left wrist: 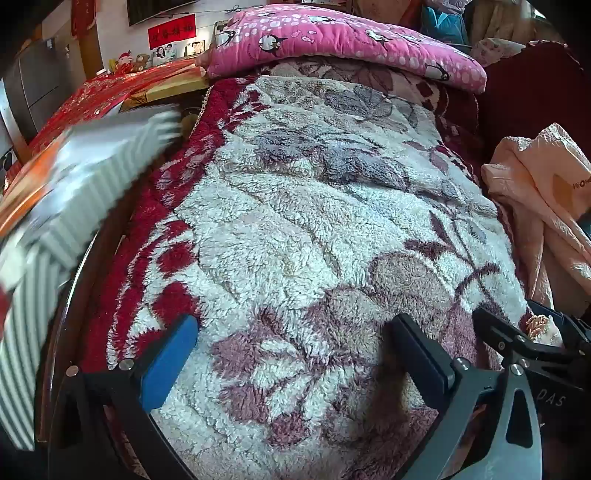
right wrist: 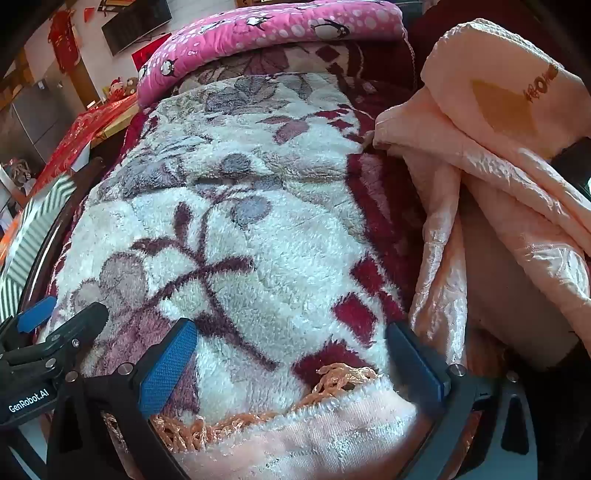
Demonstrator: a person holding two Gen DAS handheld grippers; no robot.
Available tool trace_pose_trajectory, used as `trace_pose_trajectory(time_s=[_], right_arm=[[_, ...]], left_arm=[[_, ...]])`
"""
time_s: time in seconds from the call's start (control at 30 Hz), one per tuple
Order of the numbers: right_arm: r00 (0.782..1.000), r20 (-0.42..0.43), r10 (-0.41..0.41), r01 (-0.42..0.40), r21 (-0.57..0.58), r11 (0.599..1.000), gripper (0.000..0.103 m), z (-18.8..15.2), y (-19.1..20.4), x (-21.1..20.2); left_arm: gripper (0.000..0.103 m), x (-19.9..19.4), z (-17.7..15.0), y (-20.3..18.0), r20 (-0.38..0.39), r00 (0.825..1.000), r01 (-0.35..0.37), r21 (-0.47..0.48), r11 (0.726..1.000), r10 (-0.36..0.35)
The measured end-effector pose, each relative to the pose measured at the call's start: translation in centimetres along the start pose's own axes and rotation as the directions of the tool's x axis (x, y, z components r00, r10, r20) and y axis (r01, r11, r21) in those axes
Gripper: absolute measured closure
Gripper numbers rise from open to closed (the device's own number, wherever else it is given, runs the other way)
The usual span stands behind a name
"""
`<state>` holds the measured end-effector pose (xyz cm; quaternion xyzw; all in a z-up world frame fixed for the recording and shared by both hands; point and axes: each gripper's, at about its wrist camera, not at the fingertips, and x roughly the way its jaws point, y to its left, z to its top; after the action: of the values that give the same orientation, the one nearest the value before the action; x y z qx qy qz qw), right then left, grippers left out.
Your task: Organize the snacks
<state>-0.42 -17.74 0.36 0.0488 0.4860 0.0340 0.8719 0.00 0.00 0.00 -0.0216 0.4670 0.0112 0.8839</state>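
Observation:
My left gripper (left wrist: pixel 293 325) hangs open over a fluffy white, red and mauve flowered blanket (left wrist: pixel 314 221), with nothing between its blue pads. My right gripper (right wrist: pixel 291 328) is open too, above the blanket's (right wrist: pixel 240 240) fringed near edge, and it holds nothing. Each gripper shows in the other's view: the right one (left wrist: pixel 517 339) at the lower right, the left one (right wrist: pixel 55 325) at the lower left. At the left edge a blurred grey-and-white striped thing (left wrist: pixel 110 173) (right wrist: pixel 40 214) carries an orange packet-like patch (left wrist: pixel 33 184). I cannot tell what it is.
A pink penguin-print pillow (left wrist: pixel 332 40) (right wrist: pixel 258 29) lies across the blanket's far end. A crumpled peach quilted cloth (left wrist: pixel 546 192) (right wrist: pixel 498 147) is piled on the right. A dark curved rail (left wrist: pixel 74 295) borders the blanket's left side. Beyond it is a red patterned cloth (left wrist: pixel 103 96).

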Motion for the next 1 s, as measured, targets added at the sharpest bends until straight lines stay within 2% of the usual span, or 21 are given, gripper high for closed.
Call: trace_pose_trajectory(time_s=[1.0], right_arm=[[1.000, 0.000, 0.004, -0.004, 0.003, 1.000, 0.000, 0.45, -0.53, -0.18]], left_arm=[[0.000, -0.01, 0.00, -0.01, 0.001, 1.000, -0.001, 0.001, 1.000, 0.001]])
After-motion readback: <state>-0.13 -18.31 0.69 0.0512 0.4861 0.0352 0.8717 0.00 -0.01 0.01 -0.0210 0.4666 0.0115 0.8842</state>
